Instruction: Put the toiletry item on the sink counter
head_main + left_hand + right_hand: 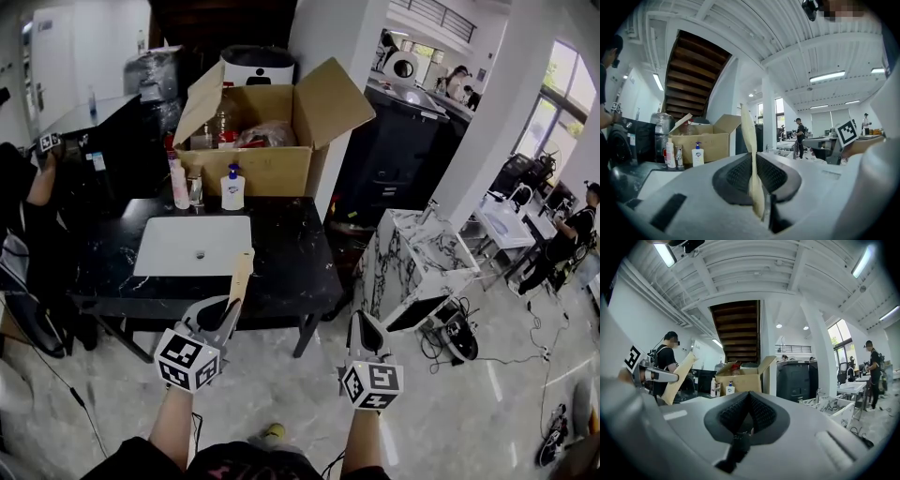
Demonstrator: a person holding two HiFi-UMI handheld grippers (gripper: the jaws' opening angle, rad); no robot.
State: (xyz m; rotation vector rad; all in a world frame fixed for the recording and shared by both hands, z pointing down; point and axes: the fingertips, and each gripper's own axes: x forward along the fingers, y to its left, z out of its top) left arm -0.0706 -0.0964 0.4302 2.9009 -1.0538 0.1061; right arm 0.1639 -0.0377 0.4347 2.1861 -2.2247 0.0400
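My left gripper [228,306] is shut on a flat, pale tan toiletry item [242,276] that sticks up and forward out of its jaws, over the near edge of the black marble sink counter [281,253]. In the left gripper view the tan item [749,154] shows edge-on, pinched between the pads of the gripper [753,174]. From the right gripper view the tan item [678,376] appears at the left. My right gripper [367,324] is held below the counter's near right corner, shut with nothing in it [748,397].
A white basin [192,246] is set in the counter. Behind it stand a pink-white bottle [178,183], a small glass [195,191] and a pump soap bottle [232,187], before an open cardboard box [267,141]. A marble-patterned unit [422,267] stands to the right. People work in the background.
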